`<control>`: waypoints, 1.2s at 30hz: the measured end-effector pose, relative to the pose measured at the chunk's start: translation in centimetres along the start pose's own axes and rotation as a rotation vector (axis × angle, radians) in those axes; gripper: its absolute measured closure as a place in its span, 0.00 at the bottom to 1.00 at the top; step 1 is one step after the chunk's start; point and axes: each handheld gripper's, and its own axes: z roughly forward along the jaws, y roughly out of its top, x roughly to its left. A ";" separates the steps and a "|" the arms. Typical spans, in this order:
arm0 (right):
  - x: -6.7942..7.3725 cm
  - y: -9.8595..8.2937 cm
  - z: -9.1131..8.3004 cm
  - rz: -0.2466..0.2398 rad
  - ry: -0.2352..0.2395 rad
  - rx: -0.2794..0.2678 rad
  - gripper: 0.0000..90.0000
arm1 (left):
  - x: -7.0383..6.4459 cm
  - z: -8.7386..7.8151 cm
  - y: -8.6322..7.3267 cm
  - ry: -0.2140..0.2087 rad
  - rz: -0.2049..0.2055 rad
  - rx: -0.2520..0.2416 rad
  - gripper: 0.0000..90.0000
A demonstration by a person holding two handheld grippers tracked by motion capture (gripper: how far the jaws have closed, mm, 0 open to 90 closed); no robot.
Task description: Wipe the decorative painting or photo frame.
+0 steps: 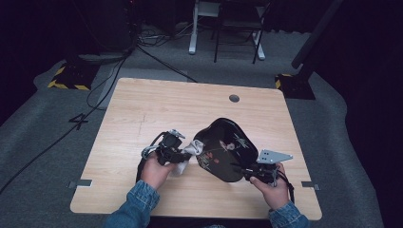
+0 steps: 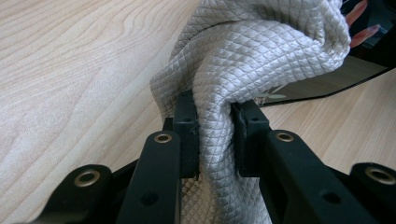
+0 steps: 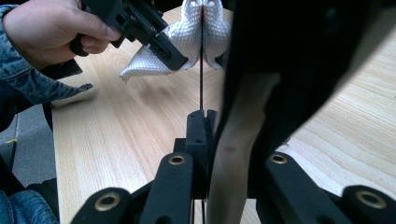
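Pale wooden tabletop [image 1: 142,109] fills the middle of the high view, ringed by grey carpet. Left of centre, the left gripper [image 1: 183,153] clamps a quilted off-white cloth [image 1: 192,148] whose bunched end presses the left edge of a glossy black lacquered tray [image 1: 225,147]. Lower right, the right gripper [image 1: 247,172] pinches that tilted tray's near rim.

The high view looked forward and down over the whole table [image 1: 142,104]. Both gripper views sat close, low over it, sharing the cloth [image 2: 252,51].
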 end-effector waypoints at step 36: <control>-0.1 0.0 0.1 -0.001 0.002 -0.002 0.89 | 1.0 -0.4 0.8 0.081 -0.042 -0.028 0.82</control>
